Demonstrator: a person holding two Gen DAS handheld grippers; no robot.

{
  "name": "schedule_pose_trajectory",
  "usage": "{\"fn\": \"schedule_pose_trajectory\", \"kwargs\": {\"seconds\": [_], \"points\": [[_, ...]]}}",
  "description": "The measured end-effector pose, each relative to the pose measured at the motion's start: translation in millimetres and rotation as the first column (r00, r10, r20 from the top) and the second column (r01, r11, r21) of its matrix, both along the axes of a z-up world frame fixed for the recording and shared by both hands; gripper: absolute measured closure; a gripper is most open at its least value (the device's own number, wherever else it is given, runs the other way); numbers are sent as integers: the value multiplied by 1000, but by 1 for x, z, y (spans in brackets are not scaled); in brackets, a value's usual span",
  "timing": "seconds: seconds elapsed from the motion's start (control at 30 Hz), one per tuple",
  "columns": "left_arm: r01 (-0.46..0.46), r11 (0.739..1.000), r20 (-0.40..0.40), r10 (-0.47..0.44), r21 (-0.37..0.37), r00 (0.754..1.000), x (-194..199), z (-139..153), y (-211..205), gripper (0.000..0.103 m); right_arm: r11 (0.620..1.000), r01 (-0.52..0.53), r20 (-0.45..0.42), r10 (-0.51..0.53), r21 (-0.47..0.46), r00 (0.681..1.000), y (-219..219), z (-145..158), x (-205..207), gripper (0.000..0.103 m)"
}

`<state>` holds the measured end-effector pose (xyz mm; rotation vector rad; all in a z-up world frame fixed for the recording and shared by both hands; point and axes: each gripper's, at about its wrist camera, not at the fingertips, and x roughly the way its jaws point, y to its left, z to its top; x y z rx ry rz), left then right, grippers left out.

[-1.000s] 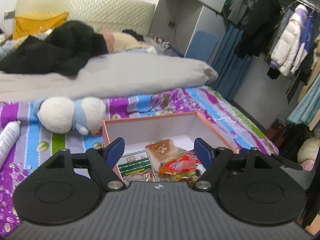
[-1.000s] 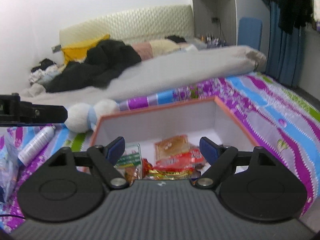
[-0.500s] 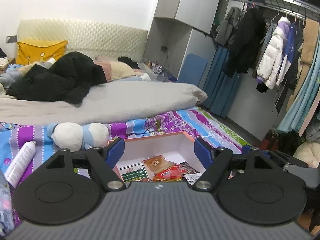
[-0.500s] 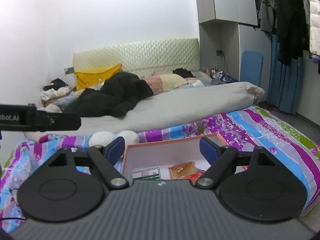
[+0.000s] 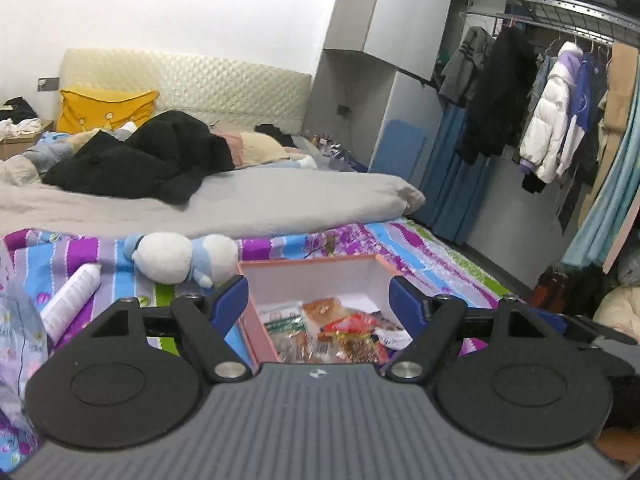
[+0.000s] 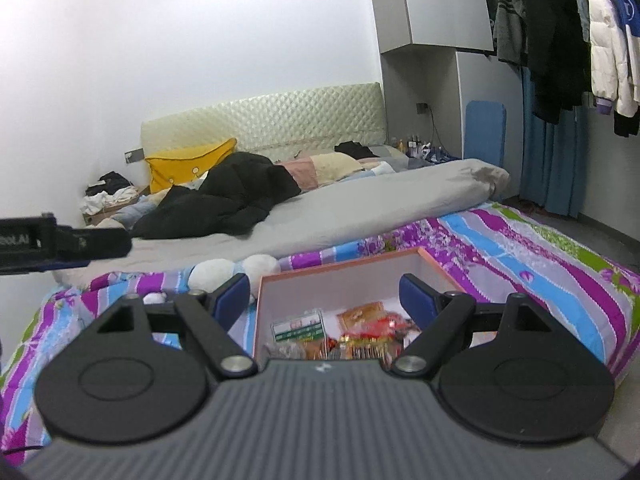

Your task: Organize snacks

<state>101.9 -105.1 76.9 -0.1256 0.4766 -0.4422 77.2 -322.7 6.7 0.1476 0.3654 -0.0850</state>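
1. Two blue pads of the left gripper [image 5: 319, 300] stand wide apart with nothing between them. Past them, in the left wrist view, a pink box [image 5: 256, 322] sits on the striped sheet [image 5: 432, 256]; snacks [image 5: 340, 332] lie inside it in a loose heap. A plush toy [image 5: 180, 256] lies just beside the box, a white bottle [image 5: 72, 300] further left.
2. In the right wrist view the right gripper [image 6: 324, 300] is spread just as wide and grips nothing – it faces the same box [image 6: 340, 270], the snacks [image 6: 348, 336] in its near half. The toy [image 6: 232, 270] is at the box's far left corner.
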Motion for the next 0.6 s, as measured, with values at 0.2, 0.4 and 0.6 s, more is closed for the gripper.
{"fn": "schedule_pose_trajectory", "kwargs": {"seconds": [0.2,0.4,0.6], "points": [[-10,1000,-47,11,13,999,-17,-25,0,22,1000,-5,-33,5,-2,999,8,-17,-22,20],[-5,999,-39,7,45,999,-47,-37,-4,22,1000,22,-23,-22,5,999,11,-28,-40,20],[-2,999,-72,5,48,997,-51,-52,-2,22,1000,15,-70,-16,-12,997,10,-35,-44,20]]}}
